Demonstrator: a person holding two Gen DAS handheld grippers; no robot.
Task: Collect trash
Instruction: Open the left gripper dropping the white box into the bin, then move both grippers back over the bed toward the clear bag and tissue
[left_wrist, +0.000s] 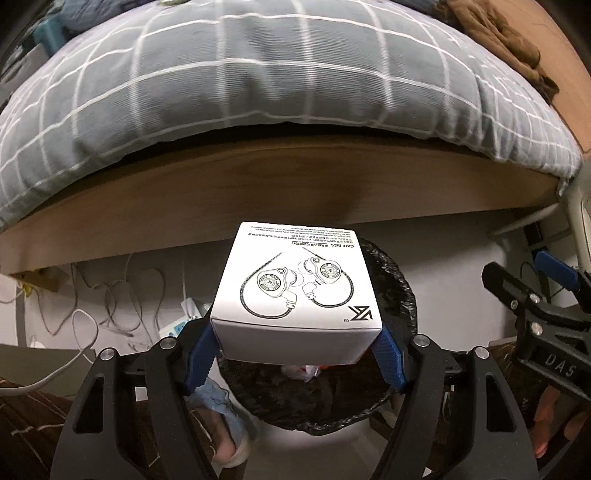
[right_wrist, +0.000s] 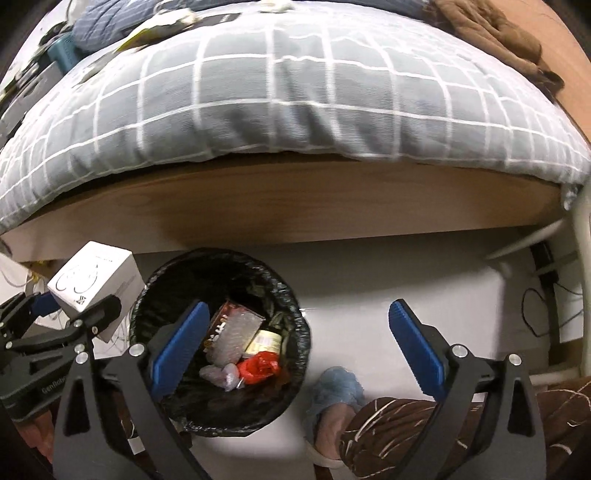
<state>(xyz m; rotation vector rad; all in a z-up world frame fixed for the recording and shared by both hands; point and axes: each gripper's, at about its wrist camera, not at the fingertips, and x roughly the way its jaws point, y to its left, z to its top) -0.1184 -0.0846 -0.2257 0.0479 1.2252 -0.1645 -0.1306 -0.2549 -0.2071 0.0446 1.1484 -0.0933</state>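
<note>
bedside floor under a grey checked duvet (right_wrist: 280, 96) and wooden bed frame (right_wrist: 295, 206).
black-lined bin (right_wrist: 295, 306) sits lower left in the right view, trash inside; left gripper (left_wrist: 295, 347) clamps the white earphone box (left_wrist: 295, 288) at centre frame; right gripper (right_wrist: 295, 347) gapes wide, empty.

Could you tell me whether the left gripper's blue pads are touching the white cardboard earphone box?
Touching: the left wrist view shows the left gripper's blue pads pressed against both sides of the white cardboard earphone box.
</note>
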